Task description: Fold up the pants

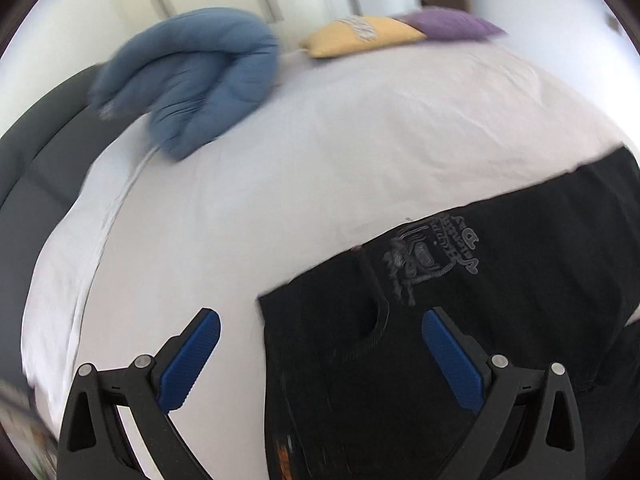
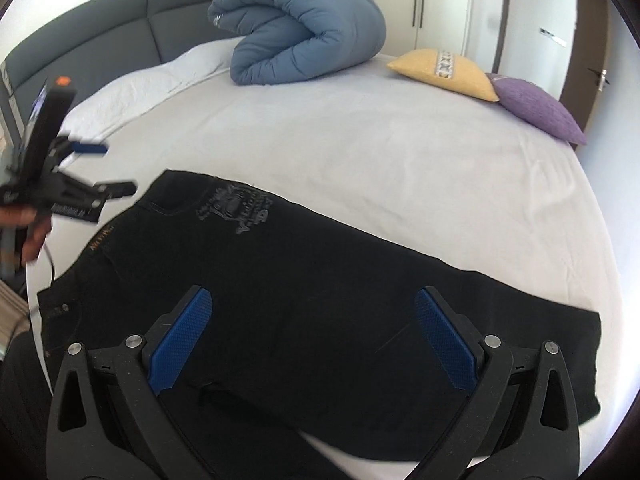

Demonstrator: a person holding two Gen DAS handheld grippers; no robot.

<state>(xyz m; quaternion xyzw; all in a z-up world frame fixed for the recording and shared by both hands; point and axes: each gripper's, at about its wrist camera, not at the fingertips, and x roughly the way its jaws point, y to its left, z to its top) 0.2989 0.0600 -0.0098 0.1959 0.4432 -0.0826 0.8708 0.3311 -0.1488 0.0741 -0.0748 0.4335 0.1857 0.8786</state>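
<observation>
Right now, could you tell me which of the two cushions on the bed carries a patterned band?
The yellow cushion; the purple cushion beside it is plain.

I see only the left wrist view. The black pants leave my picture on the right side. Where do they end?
Observer: In the right wrist view the pants end at the leg hem, which lies flat on the white sheet.
Operator: Where are the right tongs?
Observer: The right tongs are open above the middle of the pants and hold nothing.
Operator: Do my left tongs touch the cloth?
Observer: Seen from the side, the left tongs are open beside the waist end and grip nothing. They appear to be clear of the cloth.
</observation>
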